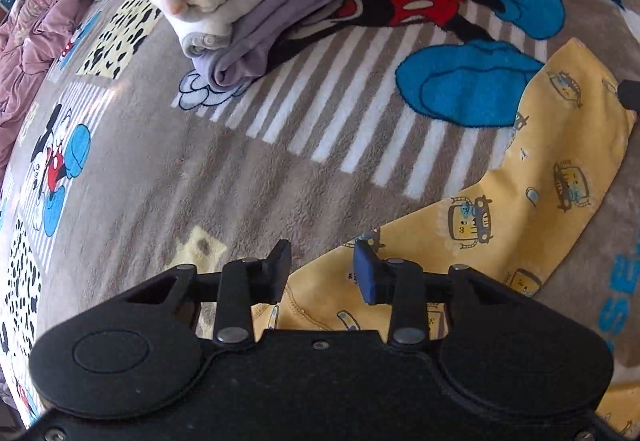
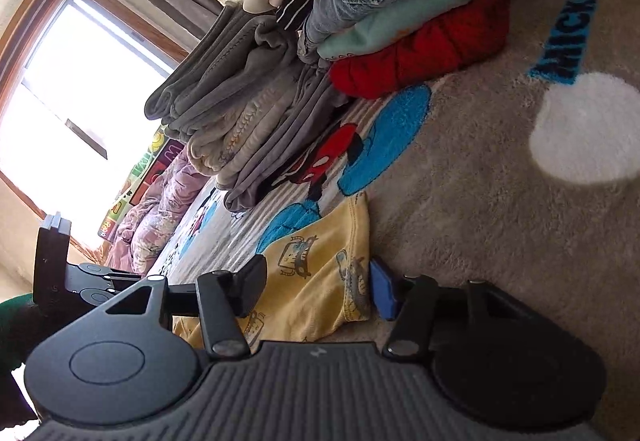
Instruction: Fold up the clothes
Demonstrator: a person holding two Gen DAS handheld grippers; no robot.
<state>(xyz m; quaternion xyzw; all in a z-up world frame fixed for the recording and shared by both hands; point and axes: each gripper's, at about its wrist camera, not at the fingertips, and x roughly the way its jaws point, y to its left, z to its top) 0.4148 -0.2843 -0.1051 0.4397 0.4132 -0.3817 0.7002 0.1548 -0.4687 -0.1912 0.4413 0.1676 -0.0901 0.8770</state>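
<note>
Our left gripper [image 1: 322,267] hung spread over one end of the yellow garment [image 1: 532,197], which lay flat on the blanket [image 1: 168,177] stretching toward our right gripper [image 2: 316,281], spread astride its far end.

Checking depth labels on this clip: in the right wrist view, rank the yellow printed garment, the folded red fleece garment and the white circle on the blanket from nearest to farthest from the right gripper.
1. Yellow printed garment: between the open fingers of the right gripper.
2. White circle on the blanket: ahead, to the right.
3. Folded red fleece garment: farthest, bottom of the stack ahead.
</note>
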